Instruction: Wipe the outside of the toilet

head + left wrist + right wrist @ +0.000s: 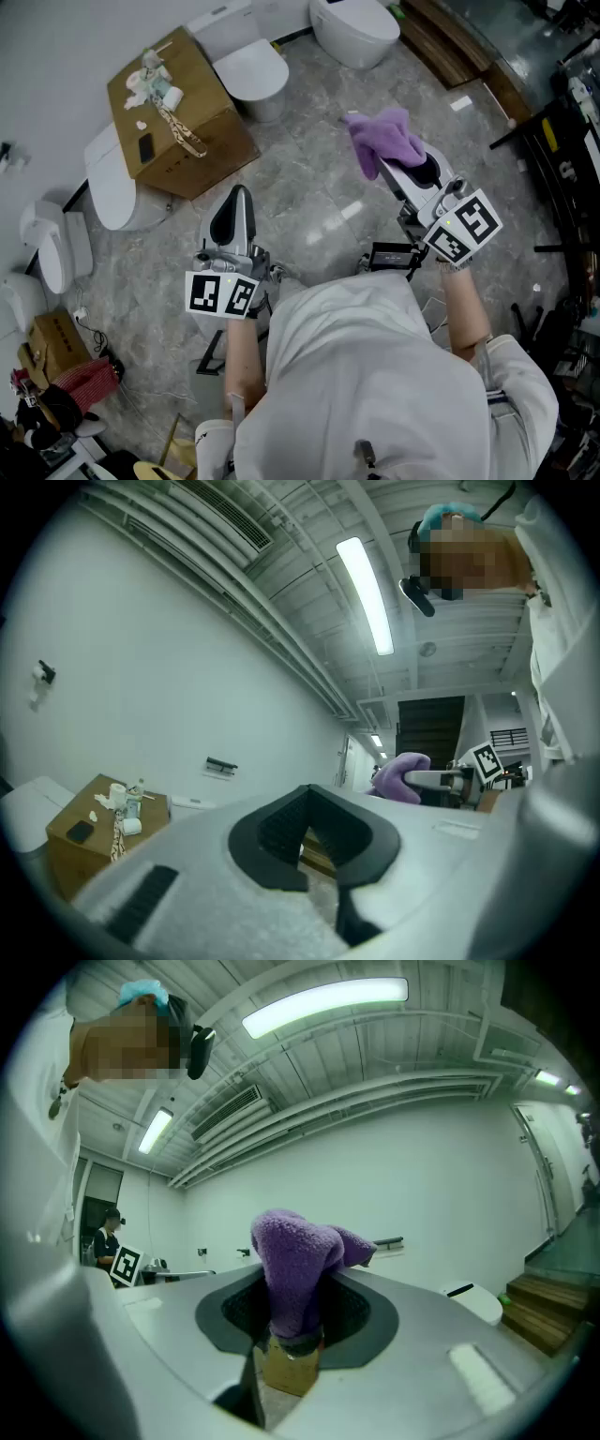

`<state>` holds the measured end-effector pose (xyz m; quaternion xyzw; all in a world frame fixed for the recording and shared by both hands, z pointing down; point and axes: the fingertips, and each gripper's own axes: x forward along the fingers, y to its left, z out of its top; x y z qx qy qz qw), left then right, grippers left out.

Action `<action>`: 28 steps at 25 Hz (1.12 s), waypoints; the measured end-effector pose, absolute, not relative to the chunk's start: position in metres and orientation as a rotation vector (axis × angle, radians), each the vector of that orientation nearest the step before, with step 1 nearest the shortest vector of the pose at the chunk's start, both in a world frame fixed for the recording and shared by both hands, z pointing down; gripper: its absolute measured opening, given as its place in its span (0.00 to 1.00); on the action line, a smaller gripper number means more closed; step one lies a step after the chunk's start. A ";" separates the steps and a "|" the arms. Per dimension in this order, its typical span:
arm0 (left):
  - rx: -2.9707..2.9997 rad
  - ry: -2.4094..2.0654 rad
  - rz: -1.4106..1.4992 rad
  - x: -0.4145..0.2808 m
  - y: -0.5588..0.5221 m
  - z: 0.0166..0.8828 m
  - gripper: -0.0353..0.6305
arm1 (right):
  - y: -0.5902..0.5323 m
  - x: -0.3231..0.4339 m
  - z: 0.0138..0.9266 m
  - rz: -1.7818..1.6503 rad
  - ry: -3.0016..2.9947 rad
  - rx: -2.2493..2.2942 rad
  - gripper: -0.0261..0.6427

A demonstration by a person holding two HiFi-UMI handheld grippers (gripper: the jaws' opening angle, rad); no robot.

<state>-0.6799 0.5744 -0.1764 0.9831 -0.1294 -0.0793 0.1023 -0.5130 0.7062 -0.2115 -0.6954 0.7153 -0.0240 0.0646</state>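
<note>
Head view, left to right:
- One toilet [112, 178] sits at 9 o'clock, with a cardboard box [183, 122] just beside it at 11. There is small clutter on top of the box, too small to identify.
- A second toilet [251, 75] is at 12, just past the box.
- A third toilet [356, 28] is at 1, clipped by the top edge.

Left gripper [237, 202]: near centre toward 9, held over bare floor [309, 216] and apart from every toilet. Its own view shows what the head view doesn't: the jaws [305, 832] stand a narrow slit apart with nothing in it, only floor showing through.

Right gripper [412, 172]: at 2, clamped on a purple cloth [384, 141] that bunches out past the tips. The cloth is in the air, touching no toilet.
- Its own view confirms the grip [295, 1335], with the cloth [295, 1260] pinched between both pads and mushrooming above them.
- A brown block sits low in the gap under the cloth; I can't tell what it is.

Cross-views:
- The left gripper view shows the box [89, 841] at 8, and the right gripper with the cloth [398, 775] at 3.
- The right gripper view shows a white toilet lid [473, 1302] at 4, wooden steps [544, 1312] at the 3–4 edge, and a second person [105, 1232] far off at 9. The head view shows no second person.

Hidden: the wearer's torso blocks the lower half of the head view, and both gripper bodies fill the bottom of their own views.
</note>
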 end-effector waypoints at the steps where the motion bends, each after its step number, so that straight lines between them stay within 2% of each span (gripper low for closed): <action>1: 2.910 -0.382 -0.226 -0.667 0.590 -0.175 0.06 | 0.722 -0.505 -0.208 -0.080 2.159 -2.087 0.22; 9: 2.879 -0.490 -0.176 -0.600 0.689 -0.153 0.06 | 0.818 -0.428 -0.174 -0.222 2.106 -2.023 0.22; 19: 2.868 -0.545 -0.146 -0.595 0.703 -0.151 0.06 | 0.833 -0.425 -0.153 -0.264 2.091 -2.010 0.22; 28: 2.902 -0.417 -0.098 -0.555 0.729 -0.144 0.06 | 0.849 -0.395 -0.141 -0.296 2.075 -2.075 0.22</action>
